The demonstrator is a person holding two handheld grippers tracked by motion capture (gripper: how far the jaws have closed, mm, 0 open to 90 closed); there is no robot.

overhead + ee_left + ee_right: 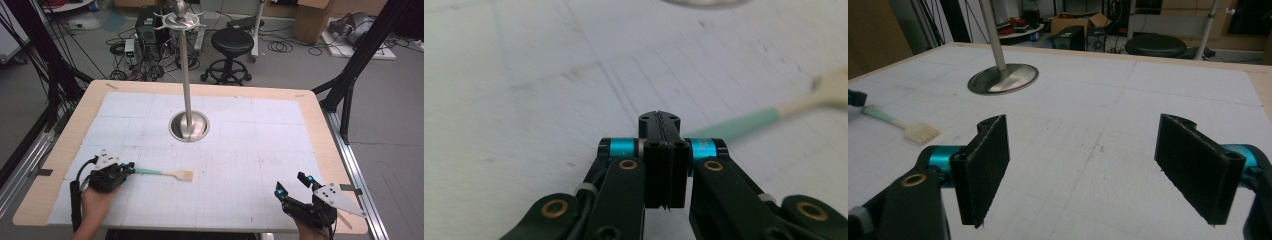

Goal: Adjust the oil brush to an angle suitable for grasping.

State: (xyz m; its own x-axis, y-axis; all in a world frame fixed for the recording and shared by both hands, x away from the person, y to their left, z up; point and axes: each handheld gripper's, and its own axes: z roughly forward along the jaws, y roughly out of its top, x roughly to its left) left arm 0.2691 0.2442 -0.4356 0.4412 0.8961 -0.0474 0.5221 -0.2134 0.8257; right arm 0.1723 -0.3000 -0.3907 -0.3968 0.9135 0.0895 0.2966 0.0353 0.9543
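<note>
A small brush-like spatula [167, 173] with a mint-green handle and a pale wooden head lies flat on the white gridded mat, left of centre. My left gripper [131, 167] sits low at the handle's near end. In the left gripper view its jaws [659, 120] are pressed together with nothing between them, and the green handle [744, 125] lies just to their right. My right gripper [291, 183] rests near the table's front right corner. Its jaws [1083, 165] stand wide apart over bare mat, far from the spatula [898, 124].
A tall metal pole on a round steel base [189, 126] stands at the mat's middle back, also seen in the right gripper view [1004, 77]. Beyond the wooden table edge [200, 88] are a black stool [232, 42], cables and boxes on the floor.
</note>
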